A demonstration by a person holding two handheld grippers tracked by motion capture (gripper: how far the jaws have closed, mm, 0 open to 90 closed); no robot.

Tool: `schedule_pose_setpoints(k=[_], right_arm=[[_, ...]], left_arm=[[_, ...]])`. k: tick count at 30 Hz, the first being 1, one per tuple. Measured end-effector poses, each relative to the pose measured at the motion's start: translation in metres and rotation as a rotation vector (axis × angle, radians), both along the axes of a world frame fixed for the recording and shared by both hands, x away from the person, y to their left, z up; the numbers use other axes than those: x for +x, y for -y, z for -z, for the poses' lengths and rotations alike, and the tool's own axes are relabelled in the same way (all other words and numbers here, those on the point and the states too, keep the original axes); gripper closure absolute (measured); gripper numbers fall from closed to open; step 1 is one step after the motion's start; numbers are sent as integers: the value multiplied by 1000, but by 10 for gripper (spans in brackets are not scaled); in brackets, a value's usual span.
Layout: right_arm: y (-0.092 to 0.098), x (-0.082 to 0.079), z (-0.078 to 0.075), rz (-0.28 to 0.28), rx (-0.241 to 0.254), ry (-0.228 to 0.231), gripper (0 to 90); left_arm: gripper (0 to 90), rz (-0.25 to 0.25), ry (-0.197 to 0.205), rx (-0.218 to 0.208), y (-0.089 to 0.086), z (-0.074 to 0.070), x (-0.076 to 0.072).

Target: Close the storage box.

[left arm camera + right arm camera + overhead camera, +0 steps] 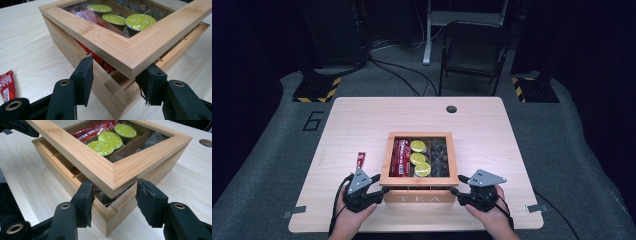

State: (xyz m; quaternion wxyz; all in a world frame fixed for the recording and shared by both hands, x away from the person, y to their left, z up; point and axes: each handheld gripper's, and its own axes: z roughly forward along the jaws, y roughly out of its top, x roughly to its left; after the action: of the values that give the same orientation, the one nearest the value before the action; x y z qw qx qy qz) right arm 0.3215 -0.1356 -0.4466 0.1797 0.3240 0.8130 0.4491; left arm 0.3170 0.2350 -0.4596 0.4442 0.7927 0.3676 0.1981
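A wooden tea box (419,198) stands near the table's front edge. Its glass-paned lid (385,160) is raised a little at the front, leaving a gap above the box wall (75,53). Inside lie red sachets (401,157), three green-topped capsules (419,158) and dark packets (441,157). My left gripper (381,184) is open, its jaws straddling the lid's front left corner (130,67). My right gripper (457,184) is open around the front right corner (112,187). Whether the pads press the lid is unclear. A loose red sachet (360,160) lies on the table left of the box.
The light wooden table (362,120) has a round cable hole (451,109) at the back. A folding chair (474,50) and stand bases with striped tape (318,90) are on the floor behind. Cables run across the floor.
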Motion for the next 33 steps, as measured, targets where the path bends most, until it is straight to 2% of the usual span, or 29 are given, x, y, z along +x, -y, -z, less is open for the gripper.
schedule_pose_setpoints(k=[2,5,7,9,15,23,29,30,33], right_arm=[[0,0,2,-3,-4,-4,479],[0,-1,6,0,-9,-14,476],[-1,-1,8,-3,-14,-19,473],[-1,-1,9,-8,-25,-29,470],[-1,0,12,-5,-22,-49,469],[-2,0,13,-5,-19,-54,467],[-2,1,14,-18,-33,-65,454],[-3,1,15,-4,-27,-69,452],[-3,1,16,-12,-40,-73,442]], left_arm=[[489,-4,7,10,1,2,0],[487,8,-19,0,1,5,-2],[487,11,-13,17,1,6,-3],[487,14,-24,15,3,6,-4],[477,22,-34,10,2,7,-5],[477,27,-38,15,2,8,-5],[434,30,-63,9,2,9,-4],[426,27,-64,7,3,9,-4],[366,30,-80,11,3,11,-3]])
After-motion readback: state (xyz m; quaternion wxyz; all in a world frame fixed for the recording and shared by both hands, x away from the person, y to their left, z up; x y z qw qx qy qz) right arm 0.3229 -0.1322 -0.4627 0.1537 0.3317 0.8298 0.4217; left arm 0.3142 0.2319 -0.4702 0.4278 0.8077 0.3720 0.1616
